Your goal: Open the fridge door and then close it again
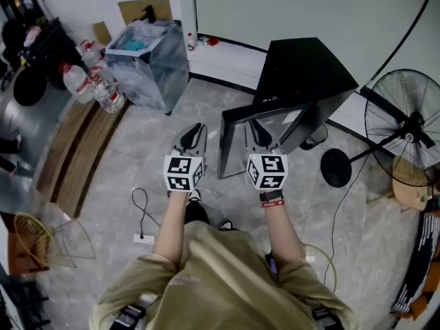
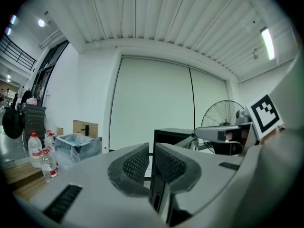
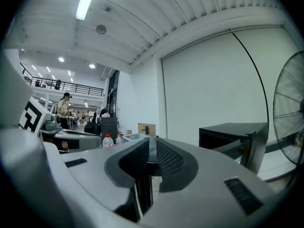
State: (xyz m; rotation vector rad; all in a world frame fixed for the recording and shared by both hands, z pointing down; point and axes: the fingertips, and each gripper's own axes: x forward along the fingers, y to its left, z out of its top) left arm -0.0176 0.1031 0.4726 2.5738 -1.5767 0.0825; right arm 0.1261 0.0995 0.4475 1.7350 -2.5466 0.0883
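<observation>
Grey marbled floor (image 1: 137, 157) is stretching out to a white wall, and the black mini fridge (image 1: 302, 67) is standing on it close to that wall. Its door (image 1: 232, 143) is hanging open, swung out toward the person. A pedestal fan (image 1: 405, 119) is standing to the fridge's right. A bin lined with clear plastic (image 1: 148, 60) is sitting well to the left, with water bottles (image 1: 103, 91) beside it.

The person is holding both arms out level. The left tool (image 1: 198, 126) is pointing at bare floor left of the door, apart from it. Its jaws are closed down to a thin slit and gripping nothing. The right tool (image 1: 256, 124) is lying over the door's top edge in the head view, while its own view is showing the fridge off to the right. Its jaws are also drawn almost together and holding nothing. A white power strip (image 1: 143, 238) is lying on the floor by the person's left side.
</observation>
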